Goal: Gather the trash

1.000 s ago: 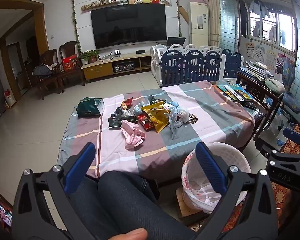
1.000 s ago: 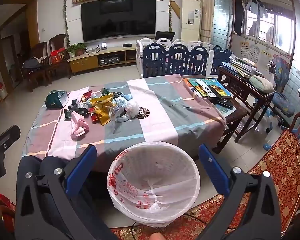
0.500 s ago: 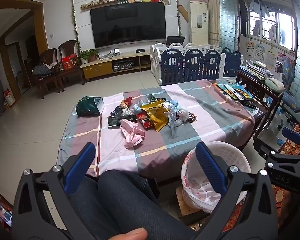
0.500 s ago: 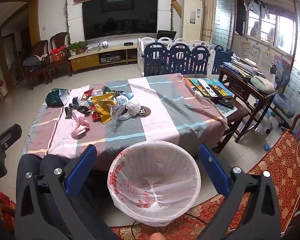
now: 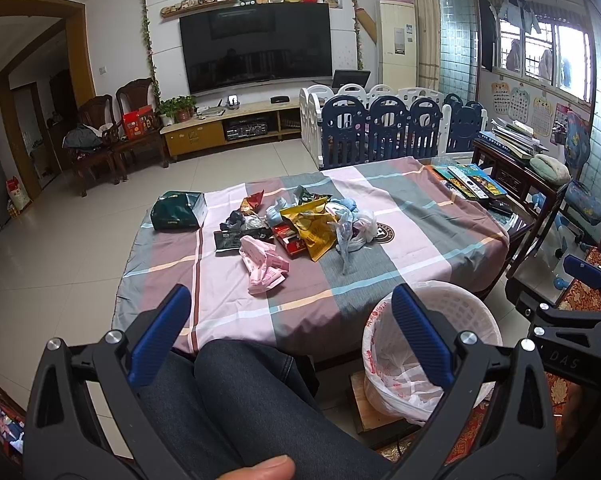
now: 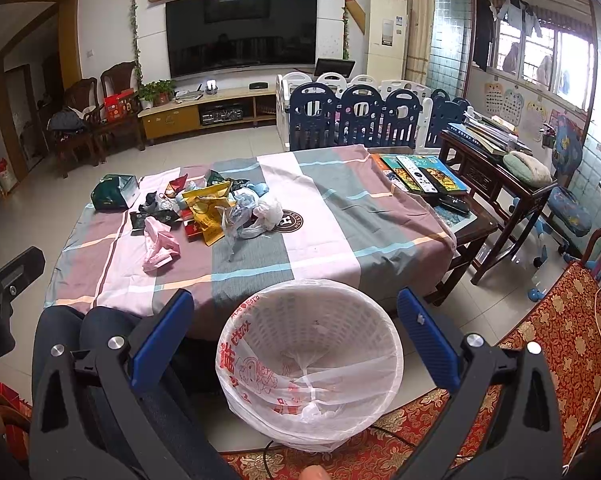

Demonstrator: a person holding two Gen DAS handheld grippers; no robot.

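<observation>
Hovering unchanged since a second ago: left tool (image 5: pixel 290 320), right tool (image 6: pixel 296 326) both released, empty; trash pile (image 5: pixel 296 228) at 12 o'clock on counter (image 5: pixel 420 240), bin (image 6: pixel 310 360) unfilled.

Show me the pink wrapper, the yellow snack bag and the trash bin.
pink wrapper (image 5: pixel 262 266), left wrist view, crumpled middle
yellow snack bag (image 5: pixel 310 228), left wrist view, front face
trash bin (image 6: pixel 394 344), right wrist view, right rim

Trash heap on the cloth, bin below

Crumpled wrappers and bags (image 5: pixel 300 228) lie heaped left of the table's centre; the white lattice wastebasket (image 6: pixel 310 360), bag-lined, stands upright beside its near edge.
</observation>
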